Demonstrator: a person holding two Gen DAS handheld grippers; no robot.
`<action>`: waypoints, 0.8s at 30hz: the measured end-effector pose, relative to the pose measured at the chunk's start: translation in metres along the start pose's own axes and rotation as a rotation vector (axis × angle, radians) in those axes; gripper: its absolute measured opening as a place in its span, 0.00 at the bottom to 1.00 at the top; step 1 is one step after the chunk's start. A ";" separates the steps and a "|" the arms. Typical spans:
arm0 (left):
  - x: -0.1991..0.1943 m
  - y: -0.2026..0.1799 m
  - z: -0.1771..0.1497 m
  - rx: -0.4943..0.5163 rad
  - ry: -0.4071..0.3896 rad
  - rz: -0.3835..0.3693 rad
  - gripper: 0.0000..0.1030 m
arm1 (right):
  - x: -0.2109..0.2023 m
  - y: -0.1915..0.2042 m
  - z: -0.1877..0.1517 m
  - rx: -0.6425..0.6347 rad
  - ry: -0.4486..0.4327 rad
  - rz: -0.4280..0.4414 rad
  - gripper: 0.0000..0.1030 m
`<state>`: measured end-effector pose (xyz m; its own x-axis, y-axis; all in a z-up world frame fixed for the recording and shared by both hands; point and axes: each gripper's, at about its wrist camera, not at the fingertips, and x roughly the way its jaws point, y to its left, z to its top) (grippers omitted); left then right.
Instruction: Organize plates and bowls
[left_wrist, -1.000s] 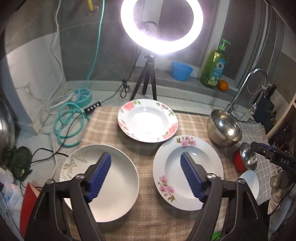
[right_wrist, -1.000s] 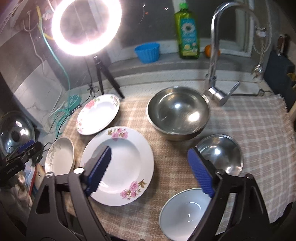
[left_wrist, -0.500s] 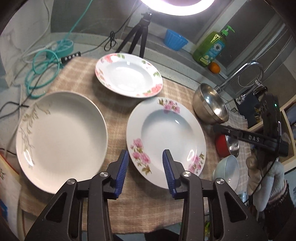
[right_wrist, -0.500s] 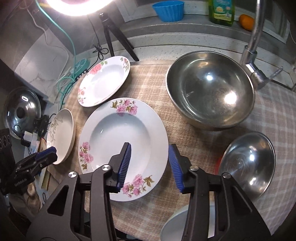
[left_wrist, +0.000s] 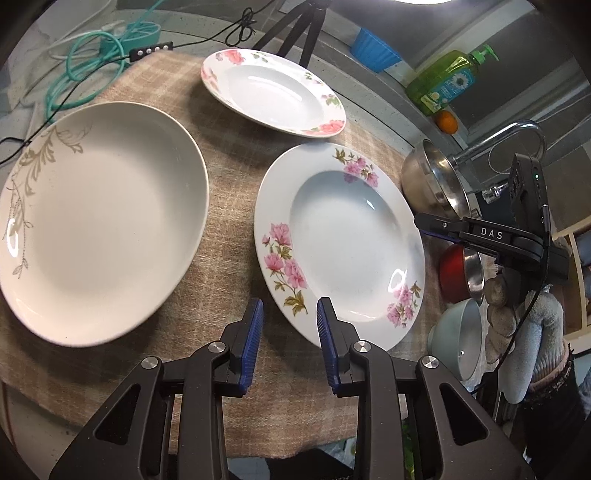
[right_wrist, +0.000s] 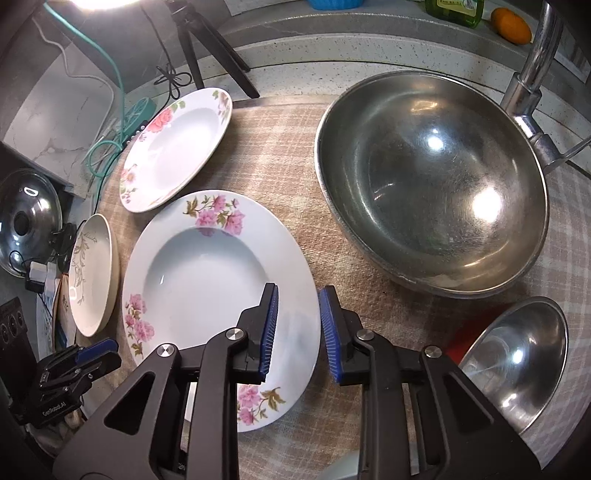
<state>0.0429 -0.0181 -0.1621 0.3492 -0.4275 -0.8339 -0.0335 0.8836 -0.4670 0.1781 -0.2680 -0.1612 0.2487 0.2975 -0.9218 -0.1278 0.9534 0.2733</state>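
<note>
A big pink-flowered plate lies on the checked cloth. My left gripper is open with a narrow gap, straddling its near-left rim. My right gripper is open with a narrow gap, straddling its right rim. A second flowered plate lies behind. A plain cream plate with a gold leaf pattern lies at the left. A large steel bowl, a smaller steel bowl with a red outside and a pale bowl stand at the right.
A tripod, teal cable, blue cup, green soap bottle, an orange and the tap line the back. A pot lid lies far left. The cloth's front edge is close.
Both grippers have dropped and closed in on the big flowered plate from opposite sides. Their jaws went from wide open to a narrow gap around its rim.
</note>
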 end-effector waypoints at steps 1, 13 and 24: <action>0.002 0.000 0.000 -0.002 0.003 -0.001 0.26 | 0.002 -0.001 0.001 0.004 0.005 0.004 0.24; 0.016 0.010 0.005 -0.041 0.026 -0.001 0.26 | 0.018 0.000 0.009 0.016 0.016 0.005 0.24; 0.019 0.013 0.007 -0.033 0.035 -0.011 0.19 | 0.018 -0.002 0.013 0.011 0.010 0.011 0.24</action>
<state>0.0560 -0.0135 -0.1814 0.3166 -0.4439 -0.8383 -0.0615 0.8723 -0.4851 0.1953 -0.2638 -0.1745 0.2377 0.3073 -0.9215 -0.1203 0.9506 0.2860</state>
